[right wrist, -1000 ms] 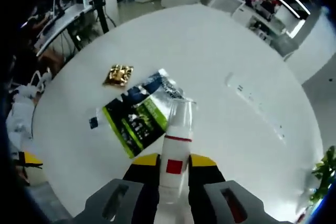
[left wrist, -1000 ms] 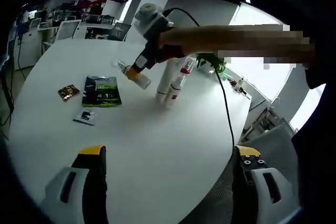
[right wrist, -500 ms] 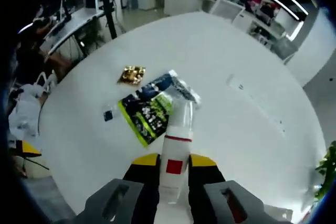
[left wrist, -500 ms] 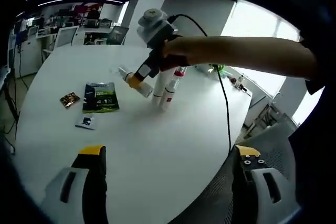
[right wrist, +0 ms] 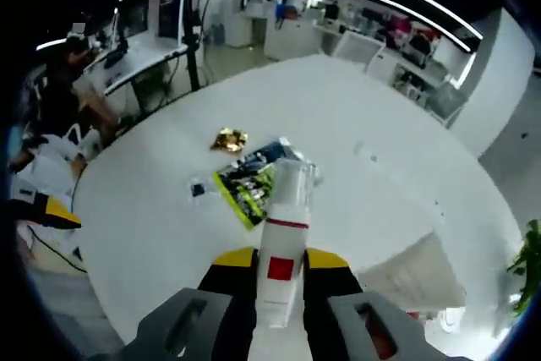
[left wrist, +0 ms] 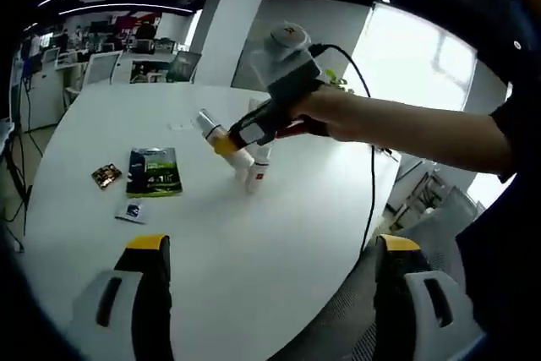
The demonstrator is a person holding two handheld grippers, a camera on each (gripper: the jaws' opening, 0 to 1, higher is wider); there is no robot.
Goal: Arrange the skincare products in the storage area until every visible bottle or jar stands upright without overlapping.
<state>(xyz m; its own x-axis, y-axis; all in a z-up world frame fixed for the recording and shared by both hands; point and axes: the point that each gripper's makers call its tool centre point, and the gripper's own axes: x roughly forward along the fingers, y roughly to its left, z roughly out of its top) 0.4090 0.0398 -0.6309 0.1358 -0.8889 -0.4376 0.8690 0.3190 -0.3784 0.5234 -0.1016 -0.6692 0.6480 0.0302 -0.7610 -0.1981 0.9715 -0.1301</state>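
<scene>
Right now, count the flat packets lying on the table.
3: the green-and-black sachet, the small gold packet left of it in the left gripper view, and the small white packet nearer that camera. Both views agree; none looks hidden.

White round table (left wrist: 254, 243), green packet (left wrist: 153, 172) lying flat on it, gold wrapper (left wrist: 106, 176) just beside the packet, right claw (left wrist: 230, 139) clamped on a white bottle (left wrist: 218, 135) above standing bottles (left wrist: 254, 177), left claw (left wrist: 266, 247) jaws apart
</scene>
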